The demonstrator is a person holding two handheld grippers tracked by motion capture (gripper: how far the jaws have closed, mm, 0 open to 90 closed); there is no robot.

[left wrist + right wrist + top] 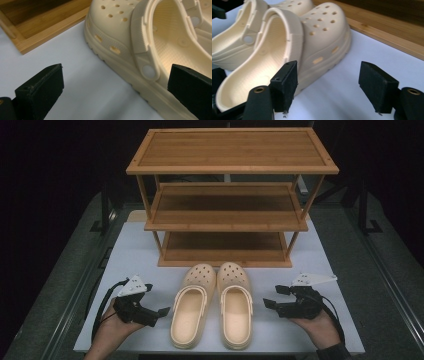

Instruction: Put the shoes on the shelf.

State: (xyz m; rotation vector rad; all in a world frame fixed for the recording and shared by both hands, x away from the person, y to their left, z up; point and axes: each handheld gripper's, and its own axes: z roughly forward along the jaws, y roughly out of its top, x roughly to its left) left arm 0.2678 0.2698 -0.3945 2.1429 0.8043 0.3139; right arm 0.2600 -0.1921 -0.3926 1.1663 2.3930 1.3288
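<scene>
Your two cream clogs sit side by side at the lower centre of the high view, toes pointing up the frame toward the rack: the left clog (pixel 190 305) and the right clog (pixel 235 304) nearly touch along their inner sides. They rest on the white table (pixel 130 250). Your left gripper (pixel 159 314) waits just left of the left clog, jaws spread wide, holding nothing. Your right gripper (pixel 268 297) sits just right of the right clog, likewise wide open and empty. The three-tier wooden shoe rack (pixel 227 197) fills the upper centre, just above the clogs' toes.
</scene>
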